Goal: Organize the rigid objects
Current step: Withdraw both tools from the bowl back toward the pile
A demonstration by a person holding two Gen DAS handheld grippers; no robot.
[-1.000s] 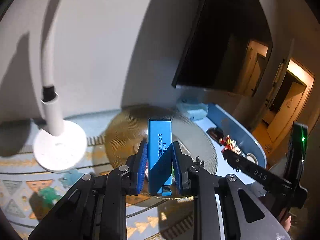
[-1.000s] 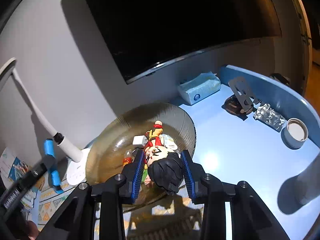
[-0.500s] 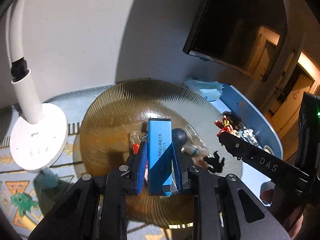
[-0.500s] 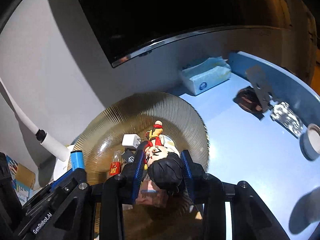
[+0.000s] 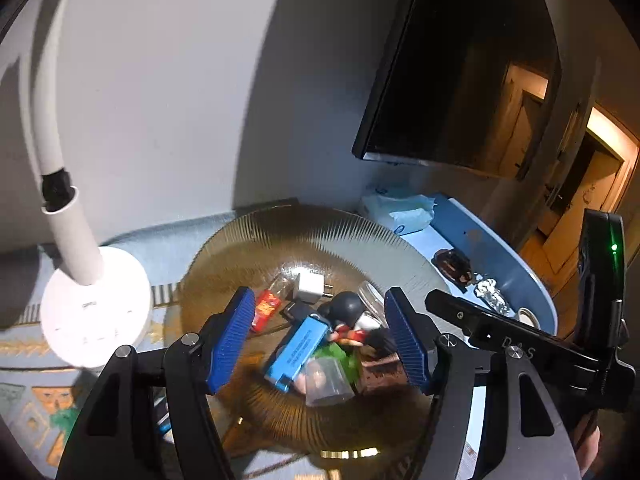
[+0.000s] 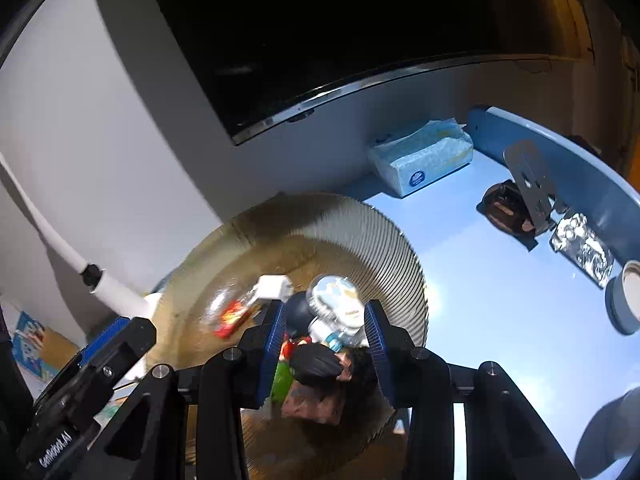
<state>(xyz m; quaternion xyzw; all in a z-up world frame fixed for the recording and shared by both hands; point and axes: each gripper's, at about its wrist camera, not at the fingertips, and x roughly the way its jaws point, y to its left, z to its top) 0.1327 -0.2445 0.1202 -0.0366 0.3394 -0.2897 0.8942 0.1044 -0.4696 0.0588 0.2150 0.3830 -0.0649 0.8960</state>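
Note:
A ribbed amber glass plate [image 5: 256, 248] [image 6: 384, 236] holds several small objects. My left gripper [image 5: 320, 336] is open above it; the blue box [image 5: 298, 348] lies tilted in the plate below the fingers. My right gripper [image 6: 326, 340] is open over the plate; the dark-haired toy figure [image 6: 320, 364] lies between and below its fingers, free of the pads. Also in the plate are a white plug adapter [image 5: 310, 285] [image 6: 272, 285], a red packet [image 5: 266, 308] [image 6: 230, 316], a dark ball [image 5: 346, 306] and a clear jar [image 6: 336, 300].
A white lamp base [image 5: 94, 304] and its gooseneck [image 5: 60, 216] stand left of the plate. On the blue table [image 6: 500, 280] lie a tissue pack [image 6: 424, 156], a dark holder [image 6: 508, 208], foil [image 6: 584, 248] and a grey cup [image 6: 624, 296]. A TV [image 6: 340, 40] hangs behind.
Both grippers opened. The blue box dropped from the left gripper into the plate, and the toy figure dropped from the right gripper onto the plate's pile.

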